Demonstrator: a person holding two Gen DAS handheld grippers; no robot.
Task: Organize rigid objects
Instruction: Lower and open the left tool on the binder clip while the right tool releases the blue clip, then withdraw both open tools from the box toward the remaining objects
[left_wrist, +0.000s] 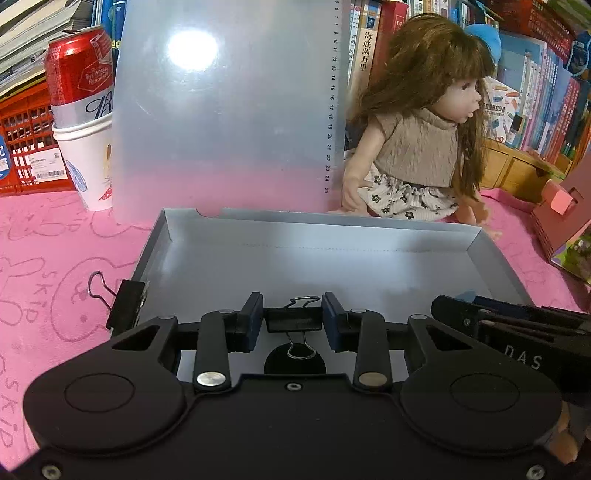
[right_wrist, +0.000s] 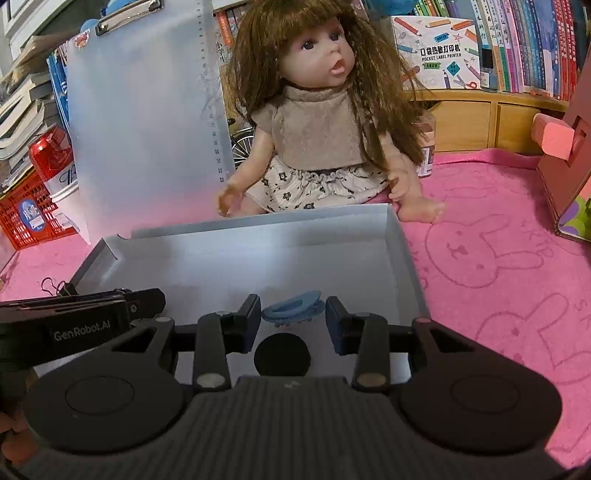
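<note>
While both loads hang over the shallow grey cardboard box (left_wrist: 369, 258), a black binder clip (left_wrist: 293, 319) is pinched by the left gripper (left_wrist: 293, 314) – a blue plastic hair claw (right_wrist: 293, 312) sits crosswise between the right gripper (right_wrist: 293, 317) fingers, contact unclear.

A doll (right_wrist: 317, 136) sits behind the tray (right_wrist: 402, 254), clipboard (right_wrist: 144, 140) perhaps leaning leftward.

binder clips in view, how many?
2. One binder clip is held between the left gripper pads over the grey tray. A second clip sits at the tray's left edge. Others may be hidden behind the grippers.
</note>
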